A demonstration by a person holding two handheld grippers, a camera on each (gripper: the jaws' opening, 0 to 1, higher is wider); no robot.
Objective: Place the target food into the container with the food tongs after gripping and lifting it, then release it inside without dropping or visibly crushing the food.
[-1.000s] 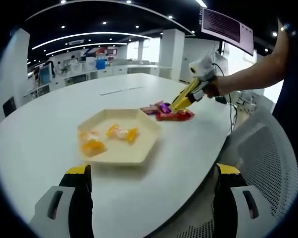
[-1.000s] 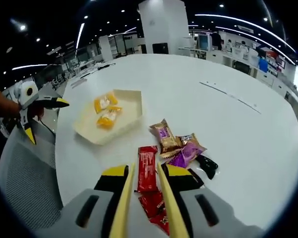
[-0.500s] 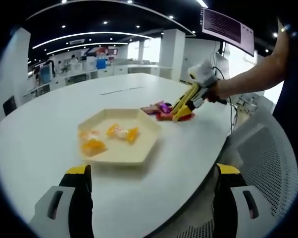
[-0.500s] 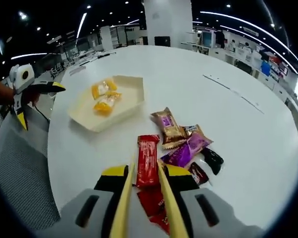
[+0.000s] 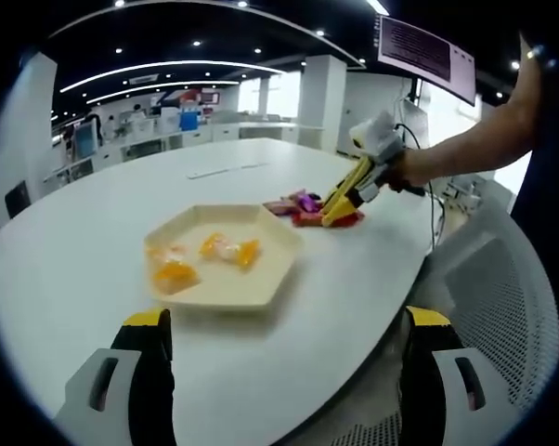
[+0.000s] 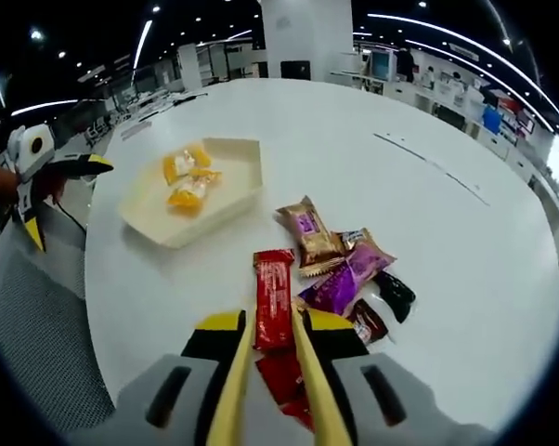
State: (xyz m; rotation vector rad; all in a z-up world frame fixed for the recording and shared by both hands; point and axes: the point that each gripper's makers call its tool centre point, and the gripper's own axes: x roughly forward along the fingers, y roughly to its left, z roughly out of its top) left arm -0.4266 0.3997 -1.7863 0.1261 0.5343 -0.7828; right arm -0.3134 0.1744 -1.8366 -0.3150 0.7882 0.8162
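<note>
A cream hexagonal tray [image 5: 278,243] [image 6: 238,181] holds orange wrapped sweets [image 5: 228,248] [image 6: 187,190]. Beside it lies a pile of wrapped snacks [image 5: 309,206]: a red bar [image 6: 273,295], a gold packet [image 6: 307,232], a purple one [image 6: 340,286] and dark ones. My right gripper [image 6: 273,325] [image 5: 365,165] is shut on yellow food tongs [image 6: 303,381] [image 5: 344,193]. The tong tips flank the near end of the red bar, low over the table. My left gripper [image 5: 284,362] [image 6: 61,200] stands open near the table's edge, short of the tray.
The round white table [image 5: 94,214] [image 6: 447,214] carries the tray and snacks near one edge. A grey mesh chair [image 5: 502,307] [image 6: 38,334] stands at that edge. A person's forearm [image 5: 465,144] holds the right gripper. Desks and pillars stand far behind.
The right gripper has dipped toward the snack pile, and the tong tips have come in around the red bar's near end. The left gripper and tray are unmoved.
</note>
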